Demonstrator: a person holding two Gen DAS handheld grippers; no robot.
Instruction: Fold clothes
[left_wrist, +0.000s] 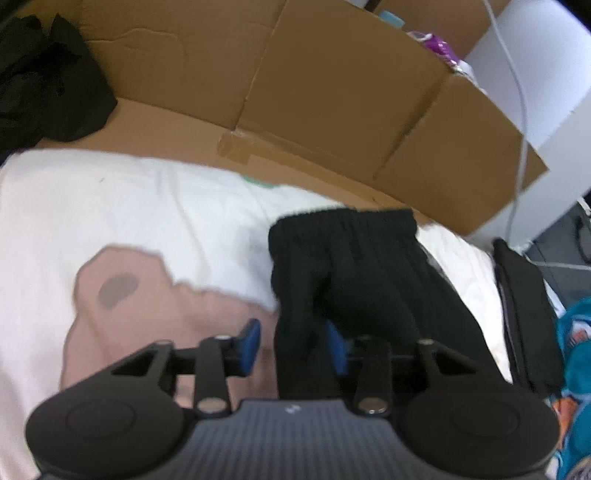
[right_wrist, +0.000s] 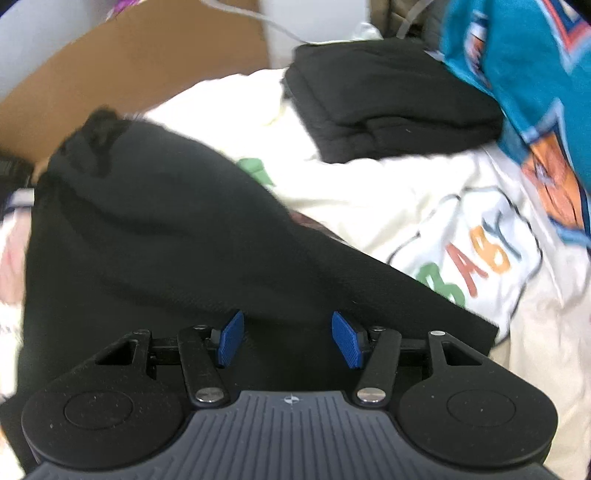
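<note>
Black garment (left_wrist: 343, 273) spread on white printed bedding (left_wrist: 110, 206), near cardboard box (left_wrist: 332, 92). Left hand-held gripper (left_wrist: 295, 341) part-open astride a raised fold; right hand-held gripper (right_wrist: 288, 338) open, empty. Risk: slipping fold, loose bite.

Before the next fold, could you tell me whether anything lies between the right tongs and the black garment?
Nothing visible does. The right tongs stand open directly over the black garment, with only its fabric between the blue pads. The folded black pile and teal shirt lie farther off.
</note>
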